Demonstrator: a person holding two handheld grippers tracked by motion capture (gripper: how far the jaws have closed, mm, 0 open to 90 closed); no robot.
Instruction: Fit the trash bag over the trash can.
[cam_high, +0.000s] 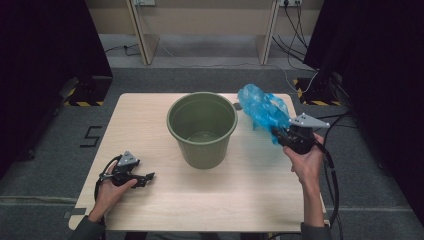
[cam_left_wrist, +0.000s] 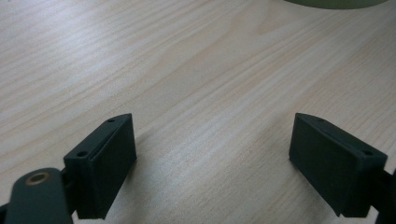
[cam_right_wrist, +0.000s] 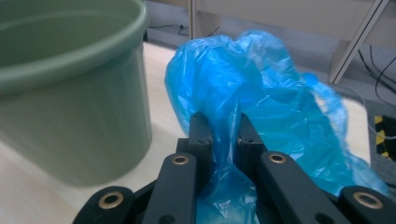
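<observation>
A crumpled blue plastic bag (cam_high: 262, 110) hangs above the table's right side, beside the green bucket (cam_high: 202, 129). My right gripper (cam_high: 281, 134) is shut on a fold of it; in the right gripper view the blue plastic bag (cam_right_wrist: 261, 93) bunches up from between the two black fingers (cam_right_wrist: 201, 130), with the green bucket (cam_right_wrist: 70, 93) close on the left. The bucket stands upright at the table's middle and looks empty. My left gripper (cam_high: 148, 178) rests low on the table at the front left, open; its fingers (cam_left_wrist: 109, 154) stand wide apart over bare wood.
The wooden table (cam_high: 150, 115) has bare wood left of and in front of the bucket. Beyond the far edge are a grey floor, desk legs (cam_high: 142, 35) and cables (cam_high: 295, 30). Dark curtains flank both sides.
</observation>
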